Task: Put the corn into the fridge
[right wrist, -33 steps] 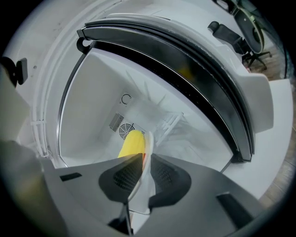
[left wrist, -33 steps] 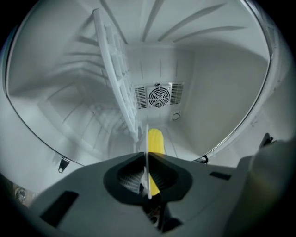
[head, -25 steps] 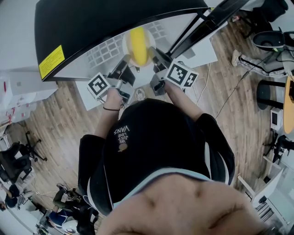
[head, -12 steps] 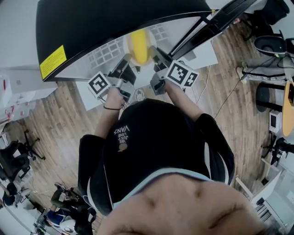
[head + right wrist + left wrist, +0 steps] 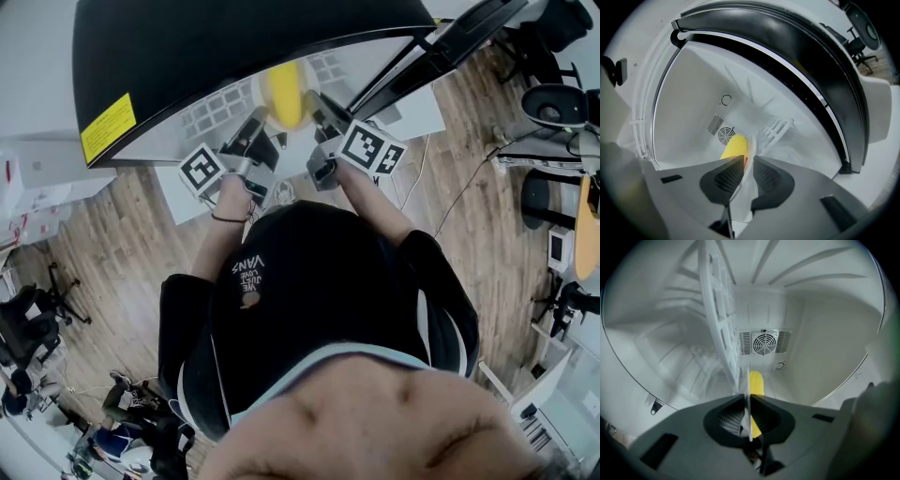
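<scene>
Inside the fridge (image 5: 693, 93), left gripper (image 5: 746, 395) and right gripper (image 5: 747, 157) clamp the plate (image 5: 743, 206) rim; uneven tilt could roll the corn (image 5: 733, 145) off.

1 corn (image 5: 285, 92); 1 plate (image 5: 259, 94); 1 fridge (image 5: 234, 47); 1 fan grille (image 5: 765, 342); 1 shelf rack (image 5: 717, 310), perhaps more; left gripper (image 5: 749, 401) and right gripper (image 5: 746, 164), 2 together.

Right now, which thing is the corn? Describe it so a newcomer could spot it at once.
Start at the black fridge, open, white inside. Just inside it the left gripper and right gripper each clamp the rim of a white plate, and the corn lies on that plate. It is the only yellow thing inside, a stubby cob among white walls.
</scene>
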Tool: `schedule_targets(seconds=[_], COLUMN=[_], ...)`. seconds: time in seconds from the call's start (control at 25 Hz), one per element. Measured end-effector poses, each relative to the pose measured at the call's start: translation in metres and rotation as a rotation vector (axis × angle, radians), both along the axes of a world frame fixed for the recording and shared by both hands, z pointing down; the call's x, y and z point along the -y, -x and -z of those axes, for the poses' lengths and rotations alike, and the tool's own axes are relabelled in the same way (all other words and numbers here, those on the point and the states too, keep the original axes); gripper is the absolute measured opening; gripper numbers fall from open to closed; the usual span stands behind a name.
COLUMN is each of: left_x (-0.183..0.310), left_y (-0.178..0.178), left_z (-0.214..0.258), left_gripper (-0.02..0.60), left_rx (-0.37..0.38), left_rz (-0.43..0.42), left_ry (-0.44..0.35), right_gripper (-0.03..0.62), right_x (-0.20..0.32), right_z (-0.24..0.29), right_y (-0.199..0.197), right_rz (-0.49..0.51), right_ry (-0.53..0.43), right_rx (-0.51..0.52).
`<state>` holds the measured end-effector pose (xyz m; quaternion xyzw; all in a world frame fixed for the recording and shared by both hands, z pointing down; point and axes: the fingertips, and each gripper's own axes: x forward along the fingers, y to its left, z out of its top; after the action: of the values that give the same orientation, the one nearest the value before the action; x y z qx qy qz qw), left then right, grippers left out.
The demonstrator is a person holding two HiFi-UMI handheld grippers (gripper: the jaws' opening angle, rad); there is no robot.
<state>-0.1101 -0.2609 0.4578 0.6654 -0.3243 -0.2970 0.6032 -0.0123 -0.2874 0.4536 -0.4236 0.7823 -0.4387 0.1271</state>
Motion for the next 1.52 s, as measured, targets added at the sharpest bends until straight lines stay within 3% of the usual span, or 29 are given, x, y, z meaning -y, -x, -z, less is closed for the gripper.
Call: schedule_targets(seconds=[0.72, 1.28, 1.52], left_x=[0.006, 0.006, 0.007], left_y=[0.004, 0.006, 0.005], left_z=[-0.001, 0.002, 0.000], left_gripper=[0.026, 0.028, 0.028], left_rx=[-0.067, -0.063, -0.055], left_rz=[0.052, 0.068, 0.068], left_ry=[0.028, 0.013, 0.007], right_gripper=[0.061, 0.063, 0.101], right_x=[0.010, 0.013, 0.013], right_z=[0.001, 0.004, 0.006], right_y=[0.004, 0.008, 0.007], right_rz=[0.007, 0.019, 0.022], right_ry=[-0.010, -0.024, -0.039], right_rx=[-0.004, 0.000, 0.016])
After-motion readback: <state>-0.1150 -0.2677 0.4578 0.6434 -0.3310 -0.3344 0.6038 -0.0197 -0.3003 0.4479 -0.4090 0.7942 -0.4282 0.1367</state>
